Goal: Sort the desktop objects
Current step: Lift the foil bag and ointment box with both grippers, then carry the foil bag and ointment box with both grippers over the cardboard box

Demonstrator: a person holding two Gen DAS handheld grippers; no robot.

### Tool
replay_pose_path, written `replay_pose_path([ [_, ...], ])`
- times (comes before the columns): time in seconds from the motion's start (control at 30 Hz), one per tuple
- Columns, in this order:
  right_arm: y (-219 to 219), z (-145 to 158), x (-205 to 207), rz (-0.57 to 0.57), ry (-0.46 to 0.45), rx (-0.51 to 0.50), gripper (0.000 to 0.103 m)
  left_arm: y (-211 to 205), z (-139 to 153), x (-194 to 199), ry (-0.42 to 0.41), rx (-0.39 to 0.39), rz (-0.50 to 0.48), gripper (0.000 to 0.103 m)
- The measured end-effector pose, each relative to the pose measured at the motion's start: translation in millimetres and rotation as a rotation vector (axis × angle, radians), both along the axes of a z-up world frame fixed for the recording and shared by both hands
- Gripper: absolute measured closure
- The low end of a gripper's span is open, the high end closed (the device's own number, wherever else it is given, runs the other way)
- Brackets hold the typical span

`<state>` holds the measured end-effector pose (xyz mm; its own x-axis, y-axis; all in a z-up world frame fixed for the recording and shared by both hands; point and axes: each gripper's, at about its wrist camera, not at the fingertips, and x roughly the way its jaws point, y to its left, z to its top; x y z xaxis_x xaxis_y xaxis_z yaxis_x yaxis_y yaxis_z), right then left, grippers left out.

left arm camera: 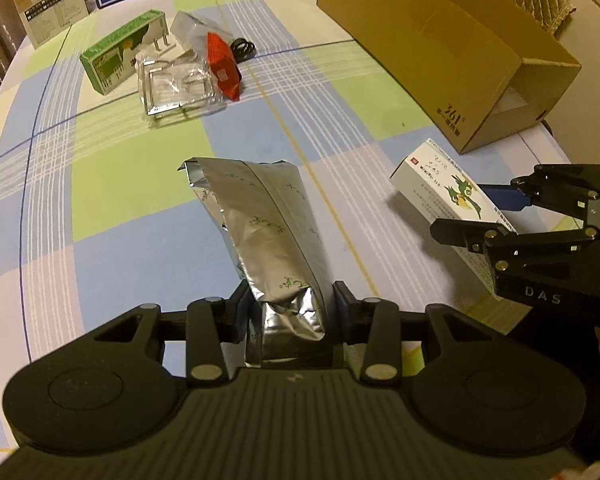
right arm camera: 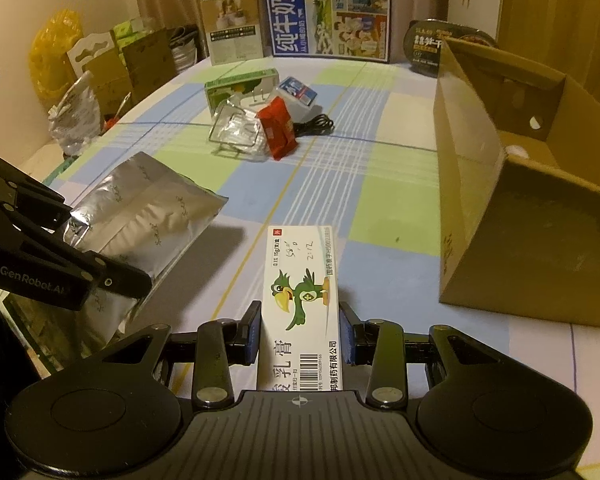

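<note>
A silver foil pouch [left arm camera: 260, 232] sticks out forward from my left gripper [left arm camera: 290, 308], which is shut on its lower end, above the checked tablecloth [left arm camera: 120, 184]. A white medicine box with a green bird [right arm camera: 300, 288] is pinched by its sides in my right gripper [right arm camera: 300, 332], also off the cloth. In the left wrist view the right gripper [left arm camera: 488, 212] and the medicine box [left arm camera: 444, 184] appear at the right. In the right wrist view the left gripper [right arm camera: 100, 248] and the foil pouch [right arm camera: 148, 216] appear at the left.
An open brown cardboard box [right arm camera: 480, 216] stands on the right. Farther back lies a pile: a green box [left arm camera: 116, 56], a clear plastic tray [left arm camera: 176, 88], a red packet [left arm camera: 222, 66], a black cable [right arm camera: 316, 124]. Cartons [right arm camera: 328, 16] line the far edge.
</note>
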<state>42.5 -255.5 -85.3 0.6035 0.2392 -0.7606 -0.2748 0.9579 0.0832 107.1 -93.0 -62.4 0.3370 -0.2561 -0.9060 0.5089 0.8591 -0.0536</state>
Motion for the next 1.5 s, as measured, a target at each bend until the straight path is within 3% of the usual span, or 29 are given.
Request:
replay_pose_path([
  [0.8,-33.0,54.7,-24.9,-0.098,-0.119,0.001,0.068,-36.9,51.8,-22.6,-0.107,-0.065,-0.06,0.067],
  [1.5,-91.2,96.0,-25.1,-0.201,-0.203,-0.007,0.068,-102.0,89.9,-21.6,-0.169,-0.125,-0.179,0.067],
])
